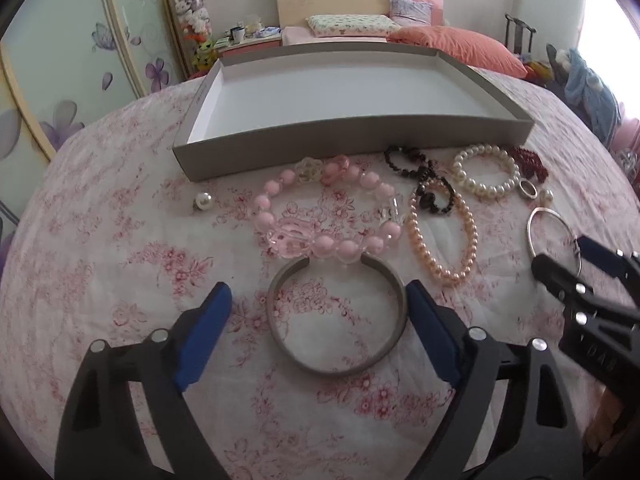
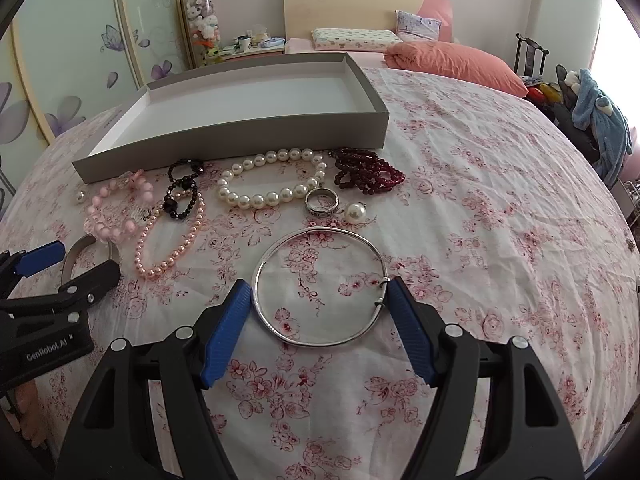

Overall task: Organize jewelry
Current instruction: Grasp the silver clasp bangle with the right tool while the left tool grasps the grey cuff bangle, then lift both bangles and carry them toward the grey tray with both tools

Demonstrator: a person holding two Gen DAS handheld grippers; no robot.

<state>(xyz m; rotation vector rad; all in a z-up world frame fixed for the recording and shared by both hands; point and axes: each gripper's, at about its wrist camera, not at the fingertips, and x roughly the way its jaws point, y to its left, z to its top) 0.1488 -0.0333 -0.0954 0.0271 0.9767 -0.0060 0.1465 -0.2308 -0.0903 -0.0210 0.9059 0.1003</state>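
Note:
A grey open cuff bangle [image 1: 338,320] lies on the floral cloth between the fingers of my open left gripper [image 1: 318,308]; the right finger touches its side. A thin silver bangle [image 2: 320,286] lies between the fingers of my open right gripper [image 2: 320,300], both pads at its sides. Beyond lie a pink bead bracelet [image 1: 320,212], a peach pearl strand [image 1: 444,236], a black bead bracelet [image 1: 424,184], a white pearl bracelet [image 2: 272,184], dark red beads [image 2: 368,172], a silver ring [image 2: 322,202] and a loose pearl [image 2: 355,213]. The grey shallow box [image 1: 352,136] stands empty behind them.
A second loose pearl [image 1: 204,201] lies left of the pink bracelet. The right gripper [image 1: 580,276] shows at the right of the left wrist view. A bed with pillows [image 2: 452,64] and a wardrobe [image 2: 60,60] stand behind the table.

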